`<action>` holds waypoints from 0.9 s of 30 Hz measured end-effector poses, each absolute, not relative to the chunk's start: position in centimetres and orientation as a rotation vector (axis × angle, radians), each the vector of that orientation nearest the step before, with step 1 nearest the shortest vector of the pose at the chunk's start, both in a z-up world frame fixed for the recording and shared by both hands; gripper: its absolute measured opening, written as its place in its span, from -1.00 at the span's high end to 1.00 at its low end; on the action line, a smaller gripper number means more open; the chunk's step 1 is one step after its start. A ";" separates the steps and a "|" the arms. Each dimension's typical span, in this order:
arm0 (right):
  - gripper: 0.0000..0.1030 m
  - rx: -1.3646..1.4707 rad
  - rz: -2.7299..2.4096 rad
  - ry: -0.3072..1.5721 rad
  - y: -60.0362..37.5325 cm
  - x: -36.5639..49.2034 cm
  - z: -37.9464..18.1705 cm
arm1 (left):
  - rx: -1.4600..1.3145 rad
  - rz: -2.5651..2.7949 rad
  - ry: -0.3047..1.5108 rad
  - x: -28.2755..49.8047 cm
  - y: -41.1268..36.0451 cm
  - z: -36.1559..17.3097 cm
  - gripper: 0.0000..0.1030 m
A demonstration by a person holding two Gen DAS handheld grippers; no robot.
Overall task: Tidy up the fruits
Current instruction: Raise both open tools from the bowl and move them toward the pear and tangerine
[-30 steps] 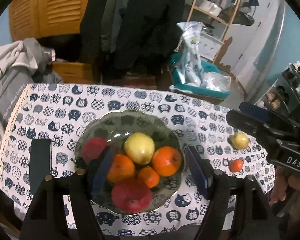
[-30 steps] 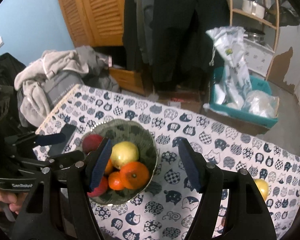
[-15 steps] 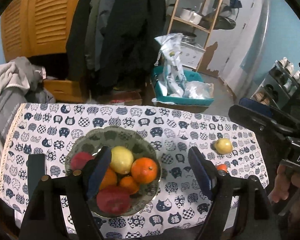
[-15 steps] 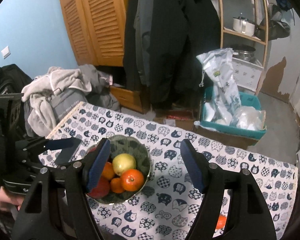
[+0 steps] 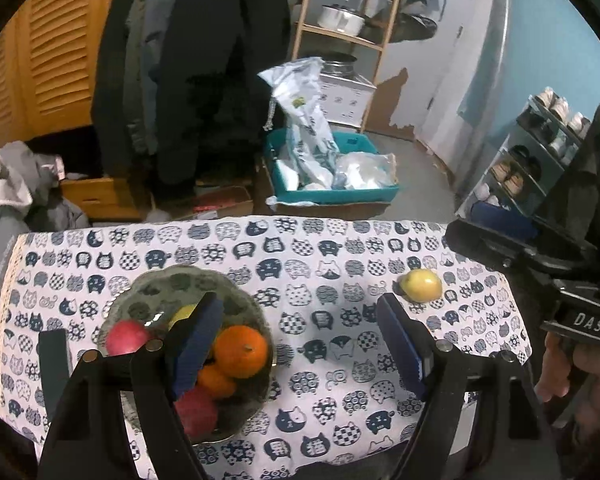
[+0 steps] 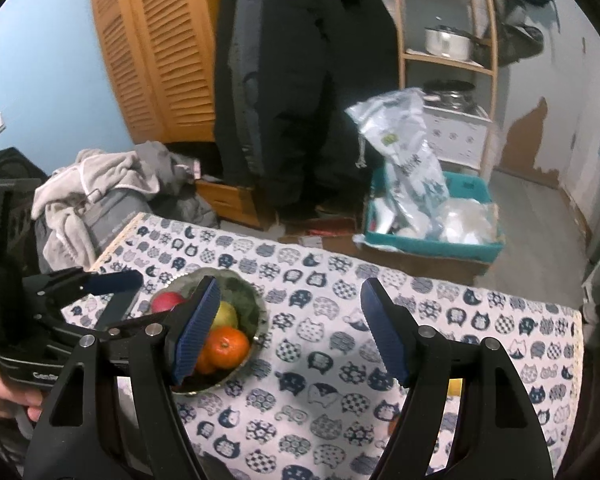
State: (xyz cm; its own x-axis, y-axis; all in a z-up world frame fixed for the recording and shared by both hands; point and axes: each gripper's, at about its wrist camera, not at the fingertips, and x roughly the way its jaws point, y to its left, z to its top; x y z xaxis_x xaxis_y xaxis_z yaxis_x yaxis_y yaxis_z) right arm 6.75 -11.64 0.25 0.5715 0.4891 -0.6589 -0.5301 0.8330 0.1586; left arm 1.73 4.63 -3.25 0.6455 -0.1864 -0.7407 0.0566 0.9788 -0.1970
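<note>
Left wrist: round glossy fruit bowl (image 5: 139, 300)

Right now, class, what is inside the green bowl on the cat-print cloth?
The bowl holds a large orange, a smaller orange, two red fruits and a yellow one. The left hand-held gripper hides part of the bowl, so more may lie there.

My pads (image 5: 400, 344) are blue; the cloth (image 5: 300, 280) is white with navy cats; the bowl (image 5: 235, 304) is grey-green; orange (image 5: 240, 351), red apple (image 5: 127, 337), yellow lemon (image 5: 421, 285).
</note>
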 end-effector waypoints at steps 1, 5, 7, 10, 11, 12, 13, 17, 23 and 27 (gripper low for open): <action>-0.43 -0.054 0.585 0.761 -12.4 6.9 0.0 | -0.157 -0.144 0.862 1.9 4.2 -3.3 -0.56; -0.43 -0.038 0.541 0.784 -14.8 7.3 -1.0 | -0.139 -0.172 0.881 2.8 2.2 -3.7 -0.56; -0.43 -0.031 0.522 0.793 -15.9 7.5 -1.4 | -0.123 -0.179 0.892 3.3 1.3 -3.9 -0.56; -0.43 -0.014 0.486 0.809 -18.0 7.9 -2.1 | -0.098 -0.193 0.899 3.9 -0.3 -4.1 -0.56; -0.43 -0.010 0.478 0.812 -18.5 8.0 -2.2 | -0.094 -0.198 0.900 4.0 -0.7 -4.2 -0.56; -0.43 -0.006 0.470 0.813 -19.0 8.1 -2.3 | -0.088 -0.205 0.904 4.2 -1.2 -4.3 -0.56; -0.43 0.001 0.459 0.816 -19.8 8.2 -2.4 | -0.083 -0.207 0.907 4.3 -1.5 -4.3 -0.56; -0.43 0.006 0.429 0.814 -21.8 8.1 -2.6 | -0.058 -0.223 0.920 4.9 -3.3 -4.6 -0.56; -0.48 0.017 0.381 0.846 -24.7 9.0 -4.3 | -0.015 -0.243 0.947 6.3 -5.6 -5.7 -0.56; -0.48 0.030 0.359 0.890 -25.8 10.3 -6.2 | 0.010 -0.246 0.967 7.2 -6.6 -6.7 -0.56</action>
State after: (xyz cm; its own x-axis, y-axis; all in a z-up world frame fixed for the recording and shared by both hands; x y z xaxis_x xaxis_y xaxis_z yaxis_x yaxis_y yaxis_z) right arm 10.27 -25.82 -6.15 0.5740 0.3187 -0.7543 -0.2937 0.9400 0.1737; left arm 7.19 -6.57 -6.67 0.5425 -0.2026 -0.8152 0.2113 0.9722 -0.1010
